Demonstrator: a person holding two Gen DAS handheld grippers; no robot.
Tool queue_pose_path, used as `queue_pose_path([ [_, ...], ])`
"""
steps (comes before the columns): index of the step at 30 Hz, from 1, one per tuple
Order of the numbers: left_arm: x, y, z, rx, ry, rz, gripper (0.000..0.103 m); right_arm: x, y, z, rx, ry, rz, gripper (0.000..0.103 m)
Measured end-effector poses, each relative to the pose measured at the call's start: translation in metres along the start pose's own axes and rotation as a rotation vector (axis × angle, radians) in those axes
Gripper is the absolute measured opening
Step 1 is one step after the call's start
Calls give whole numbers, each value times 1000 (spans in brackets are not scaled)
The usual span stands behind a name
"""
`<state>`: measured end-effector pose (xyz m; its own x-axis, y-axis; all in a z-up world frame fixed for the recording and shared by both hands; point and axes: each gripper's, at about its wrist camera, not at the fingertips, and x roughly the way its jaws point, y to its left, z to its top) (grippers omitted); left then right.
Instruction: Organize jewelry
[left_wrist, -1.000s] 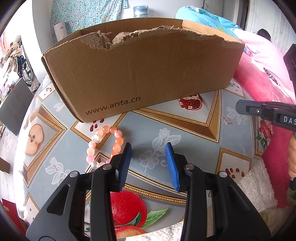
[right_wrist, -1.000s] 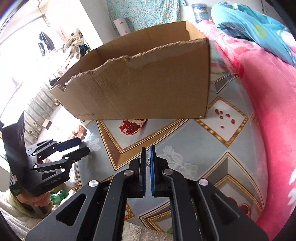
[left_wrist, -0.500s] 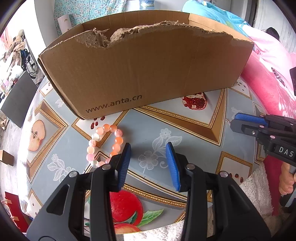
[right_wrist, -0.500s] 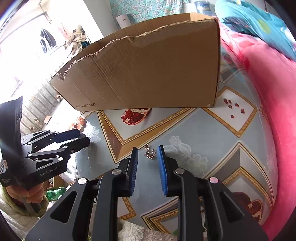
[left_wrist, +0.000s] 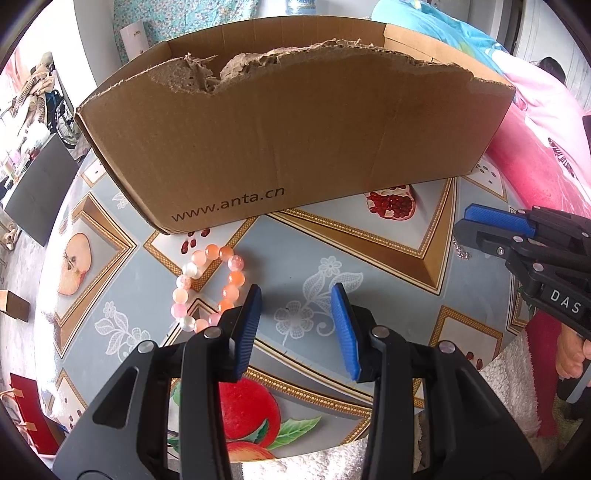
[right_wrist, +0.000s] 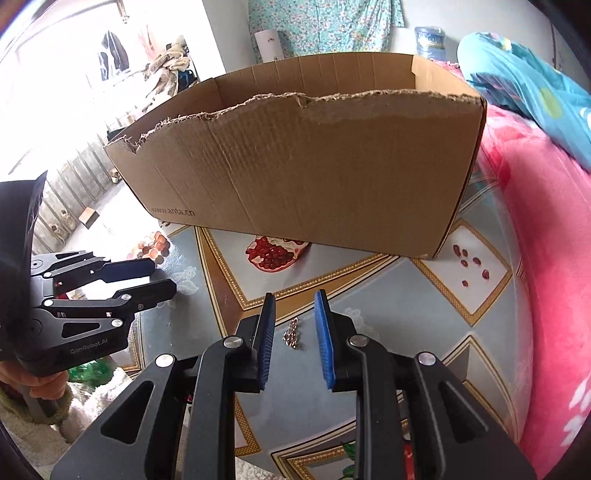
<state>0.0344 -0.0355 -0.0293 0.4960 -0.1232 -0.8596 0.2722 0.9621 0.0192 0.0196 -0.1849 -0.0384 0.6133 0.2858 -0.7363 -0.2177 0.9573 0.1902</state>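
The small silvery chain (right_wrist: 291, 334) lies on the worktop (right_wrist: 388, 306) between the right tool (right_wrist: 294, 328)'s blue pads, untouched; a second ago those pads were clenched together and have since parted. The bead bracelet (left_wrist: 208, 286) sits just left of the released left tool (left_wrist: 295, 317), perhaps touching its left finger. The cardboard box (left_wrist: 295, 147) walls off the far side, leaving bare worktop between the two tools.

Home bedroom, pink blanket (right_wrist: 546, 236), hanging clothes (right_wrist: 110, 51)

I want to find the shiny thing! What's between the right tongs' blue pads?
A small silver chain lies on the tablecloth between the open right tongs, seen in the right wrist view.
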Motion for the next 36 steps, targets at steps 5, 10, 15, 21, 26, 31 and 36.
queue_pose_path([
  [5,-1,2,0,-6,3,-1,37,7,2,9,-41,10,-12,14],
  [10,-1,2,-1,-2,4,-3,37,17,0,9,-39,36,-3,10],
  [15,-2,2,-2,-3,3,-5,37,15,-1,8,-36,48,19,9],
  [21,-2,3,-2,-5,3,-12,37,10,-1,4,-17,57,35,9],
  [26,-21,16,-3,-9,-77,-38,37,-8,-8,5,31,12,55,9],
  [31,-42,40,-10,9,-162,-106,38,-20,-14,1,70,-7,49,15],
  [36,-41,54,-11,13,-155,-143,39,-26,-19,-5,103,-17,49,18],
])
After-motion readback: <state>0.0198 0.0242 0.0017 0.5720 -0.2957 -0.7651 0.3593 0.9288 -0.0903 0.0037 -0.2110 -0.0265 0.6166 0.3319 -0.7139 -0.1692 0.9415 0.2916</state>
